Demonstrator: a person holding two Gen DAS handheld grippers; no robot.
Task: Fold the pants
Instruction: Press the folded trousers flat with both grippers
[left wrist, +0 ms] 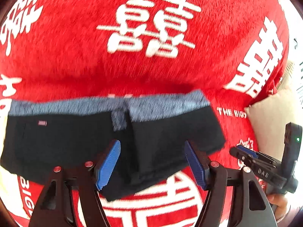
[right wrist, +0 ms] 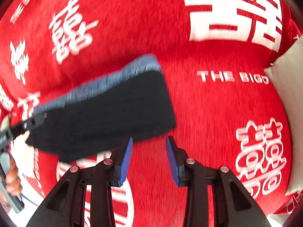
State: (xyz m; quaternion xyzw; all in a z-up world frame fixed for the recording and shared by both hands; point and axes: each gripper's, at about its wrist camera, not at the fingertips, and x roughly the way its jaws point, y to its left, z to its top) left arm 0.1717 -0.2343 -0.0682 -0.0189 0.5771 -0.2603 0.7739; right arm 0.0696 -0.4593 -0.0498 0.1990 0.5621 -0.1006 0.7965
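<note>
Nearest in the left wrist view, the left tool [left wrist: 152, 162] stands wide, its blue pads [left wrist: 108, 165] well apart and pressing on nothing; the pants lie between and beyond them, under the tips rather than gripped. The right tool [right wrist: 148, 159] is narrower but also empty, its pads parted with only red cloth showing in the gap.

The pants [left wrist: 106, 143] are already a compact black bundle with a grey waistband [left wrist: 106, 105] along the far edge. In the left view their long axis runs across the picture, side to side, so the left tool looks squarely over the near long edge, close to the middle. In the right wrist view the same bundle [right wrist: 106, 117] lies ahead and to the left, tilted, its near corner just beside the left-hand pad. The left hand is therefore the nearer one; the right sits off the bundle's end. I judge any further fold or smoothing would turn on that near edge, and the folding looks largely done.

Beneath is a red blanket [left wrist: 75, 56] printed with white characters, soft and ribbed, on what is probably a bed; a pale cushion [left wrist: 270, 117] lies at its right edge. Beyond that, little of the room shows.
</note>
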